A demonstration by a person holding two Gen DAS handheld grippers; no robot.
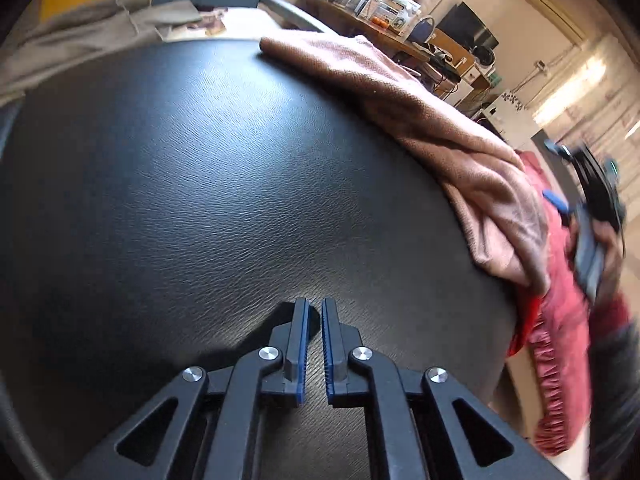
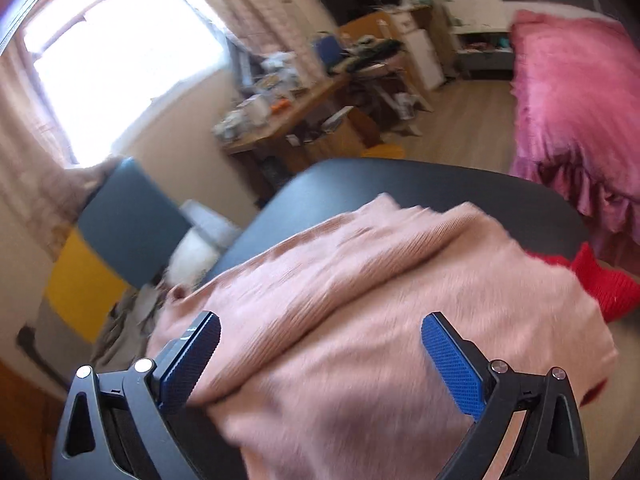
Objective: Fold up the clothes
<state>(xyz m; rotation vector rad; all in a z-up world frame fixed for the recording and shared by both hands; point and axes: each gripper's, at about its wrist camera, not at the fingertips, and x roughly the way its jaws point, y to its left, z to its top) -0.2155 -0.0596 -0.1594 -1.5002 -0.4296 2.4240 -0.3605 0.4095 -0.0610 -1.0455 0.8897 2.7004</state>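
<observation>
A folded pale pink knit garment lies along the right edge of the black leather-textured table. My left gripper hovers low over bare table, shut with only a thin slit between its blue pads and nothing in it, well left of the garment. In the right wrist view the same pink garment fills the foreground. My right gripper stands wide open just above it, one blue pad on each side. The left wrist view shows the right gripper blurred, in a hand beyond the garment's near end.
A red knit piece sticks out from under the pink garment at the table edge. A pink ruffled bedspread hangs beyond. A grey chair with beige cloth and a cluttered wooden desk stand behind.
</observation>
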